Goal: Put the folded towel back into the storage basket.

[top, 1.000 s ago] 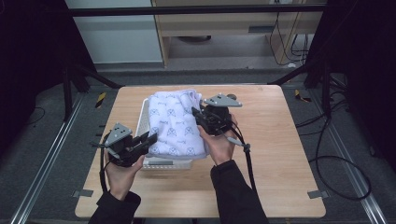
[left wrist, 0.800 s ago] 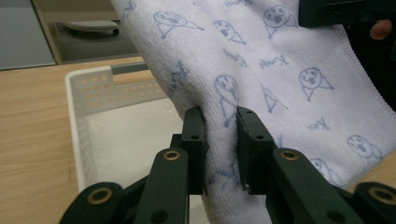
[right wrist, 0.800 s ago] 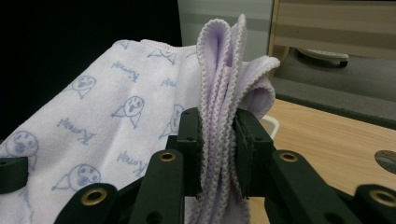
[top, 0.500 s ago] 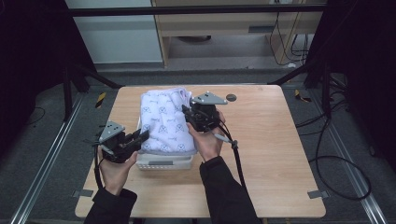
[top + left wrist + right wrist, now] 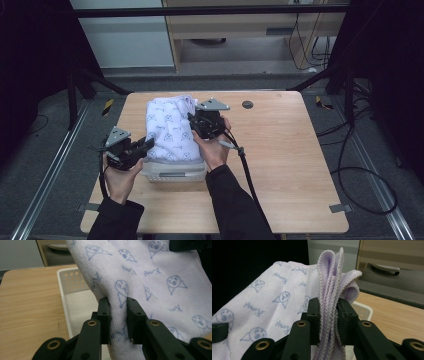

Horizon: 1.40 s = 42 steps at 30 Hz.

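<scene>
A pale lilac towel (image 5: 169,131) printed with small blue figures hangs stretched over a white perforated basket (image 5: 172,171) on the wooden table. My left gripper (image 5: 148,143) is at the towel's left side, shut on a fold of the towel (image 5: 120,297). My right gripper (image 5: 192,121) is at the towel's right side, shut on several bunched scalloped edges of the towel (image 5: 329,305). The basket's rim (image 5: 62,290) and holed wall lie below the cloth in the left gripper view.
The wooden table (image 5: 280,150) has bare room to the right of the basket, with a small dark round mark (image 5: 247,104) near its far edge. A cable (image 5: 245,165) trails from my right gripper across the table. Dark floor and rails surround the table.
Both grippers have moved left and slightly toward the near edge, carrying the towel with them; the towel now hangs more over the basket.
</scene>
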Tool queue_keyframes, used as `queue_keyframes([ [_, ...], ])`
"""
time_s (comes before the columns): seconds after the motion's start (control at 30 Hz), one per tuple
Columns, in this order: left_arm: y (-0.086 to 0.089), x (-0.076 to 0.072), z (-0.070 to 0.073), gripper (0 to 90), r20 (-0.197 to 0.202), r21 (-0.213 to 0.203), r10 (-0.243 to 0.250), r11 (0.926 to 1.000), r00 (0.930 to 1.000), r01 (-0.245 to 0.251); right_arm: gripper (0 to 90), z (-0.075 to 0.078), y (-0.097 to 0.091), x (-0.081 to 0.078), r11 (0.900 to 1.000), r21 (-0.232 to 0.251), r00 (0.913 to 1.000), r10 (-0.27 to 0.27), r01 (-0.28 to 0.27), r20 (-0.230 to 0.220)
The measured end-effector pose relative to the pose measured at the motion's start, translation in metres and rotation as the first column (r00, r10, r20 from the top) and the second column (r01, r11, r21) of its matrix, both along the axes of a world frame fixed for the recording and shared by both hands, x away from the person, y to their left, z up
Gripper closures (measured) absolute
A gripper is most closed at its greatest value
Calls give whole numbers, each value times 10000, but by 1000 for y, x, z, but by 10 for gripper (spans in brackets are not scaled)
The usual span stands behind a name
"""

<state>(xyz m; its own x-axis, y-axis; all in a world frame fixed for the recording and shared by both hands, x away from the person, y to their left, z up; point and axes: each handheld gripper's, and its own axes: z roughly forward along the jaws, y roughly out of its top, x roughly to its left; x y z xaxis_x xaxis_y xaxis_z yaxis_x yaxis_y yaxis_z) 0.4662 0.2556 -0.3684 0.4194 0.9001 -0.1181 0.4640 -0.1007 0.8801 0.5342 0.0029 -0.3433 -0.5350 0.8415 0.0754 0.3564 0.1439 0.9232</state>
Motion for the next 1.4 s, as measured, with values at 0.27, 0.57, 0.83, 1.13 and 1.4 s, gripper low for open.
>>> queue_keyframes([
  [0.27,6,5,-5,743,-150,97,118,9999,9998,-116,738,-10,8,9,9999,104,9999,54,-52,-147],
  [0.57,7,12,-16,743,-438,334,238,9992,9988,-224,738,-24,12,16,10000,-18,9993,38,-39,-376],
  [0.83,6,16,-24,743,-600,482,231,9986,9979,-202,738,-35,13,22,10000,-95,9981,12,-18,-617],
  [1.13,2,22,-36,743,-911,739,242,9971,9956,-175,737,-48,13,25,9998,-155,9957,-96,82,-921],
  [1.4,-1,26,-47,743,-1123,896,231,9959,9934,-130,737,-61,12,27,9996,-221,9933,-185,161,-1145],
])
